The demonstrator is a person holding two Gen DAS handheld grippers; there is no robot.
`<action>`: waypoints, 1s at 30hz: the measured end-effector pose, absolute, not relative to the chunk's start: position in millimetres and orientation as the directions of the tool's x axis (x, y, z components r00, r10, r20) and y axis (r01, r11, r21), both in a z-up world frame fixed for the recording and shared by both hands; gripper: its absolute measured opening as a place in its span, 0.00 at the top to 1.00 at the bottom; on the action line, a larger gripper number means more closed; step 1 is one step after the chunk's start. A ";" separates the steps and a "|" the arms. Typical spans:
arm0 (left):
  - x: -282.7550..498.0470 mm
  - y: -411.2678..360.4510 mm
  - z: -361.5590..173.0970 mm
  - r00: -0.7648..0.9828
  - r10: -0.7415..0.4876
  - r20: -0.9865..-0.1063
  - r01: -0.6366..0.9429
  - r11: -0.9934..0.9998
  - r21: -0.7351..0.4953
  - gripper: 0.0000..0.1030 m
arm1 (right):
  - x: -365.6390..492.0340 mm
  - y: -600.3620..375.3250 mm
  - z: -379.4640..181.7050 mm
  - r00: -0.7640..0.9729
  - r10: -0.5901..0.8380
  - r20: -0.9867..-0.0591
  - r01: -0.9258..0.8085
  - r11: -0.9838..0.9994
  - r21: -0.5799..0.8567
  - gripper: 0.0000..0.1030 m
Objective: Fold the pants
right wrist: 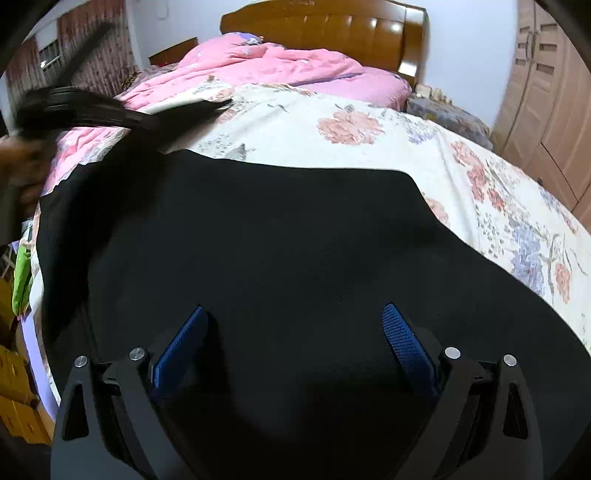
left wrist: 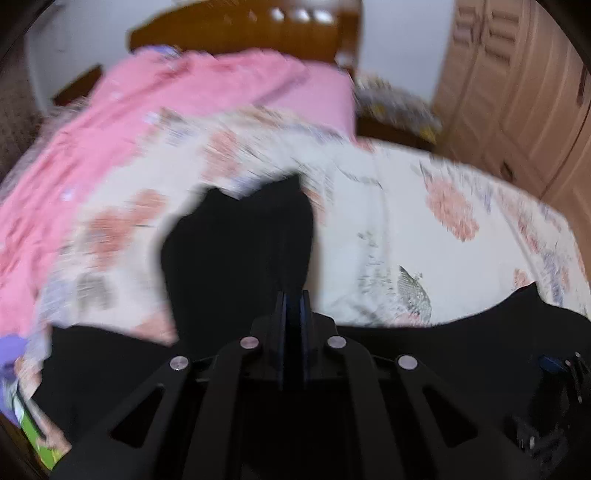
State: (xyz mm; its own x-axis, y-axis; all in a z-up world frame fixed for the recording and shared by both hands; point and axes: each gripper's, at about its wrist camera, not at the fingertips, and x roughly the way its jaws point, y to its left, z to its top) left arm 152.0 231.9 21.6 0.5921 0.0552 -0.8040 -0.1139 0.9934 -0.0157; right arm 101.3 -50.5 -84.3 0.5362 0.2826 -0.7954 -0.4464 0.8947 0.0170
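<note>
Black pants (right wrist: pixel 288 236) lie spread on the floral bedspread (right wrist: pixel 332 122). My right gripper (right wrist: pixel 293 317) is open just above the black cloth, its blue pads (right wrist: pixel 404 341) wide apart and empty. My left gripper (left wrist: pixel 293 295) is shut on a lifted part of the pants (left wrist: pixel 240 240), which hangs in front of it; the view is blurred. The left gripper also shows blurred at the left of the right wrist view (right wrist: pixel 74 107), raised above the bed with cloth trailing from it.
A pink quilt (right wrist: pixel 266 62) is bunched at the head of the bed by the wooden headboard (right wrist: pixel 332 29). A wooden wardrobe (right wrist: pixel 546 103) stands to the right. Yellow boxes (right wrist: pixel 14 387) sit on the floor at the left.
</note>
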 end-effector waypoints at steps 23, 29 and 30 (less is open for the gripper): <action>-28.8 313.6 -10.1 0.663 0.030 -0.748 -0.279 0.937 -0.209 0.21 | 100.5 -41.4 -90.2 0.558 0.206 -0.804 -0.435 0.898 -0.071 0.11; 20.5 303.5 -42.1 0.600 0.049 -0.799 -0.284 0.946 -0.155 0.50 | 98.7 -40.8 -89.7 0.562 0.206 -0.801 -0.434 0.898 -0.073 0.11; 21.2 309.2 -44.6 0.599 0.060 -0.799 -0.302 0.941 -0.155 0.84 | 98.6 -40.7 -89.5 0.561 0.208 -0.801 -0.434 0.898 -0.071 0.11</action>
State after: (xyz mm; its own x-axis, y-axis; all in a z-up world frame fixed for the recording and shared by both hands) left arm 21.2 309.2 -44.6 0.5988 0.0599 -0.7987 -0.3015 0.9407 -0.1555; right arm 98.6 -40.7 -89.5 0.5615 0.2076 -0.8010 -0.4340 0.8981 -0.0715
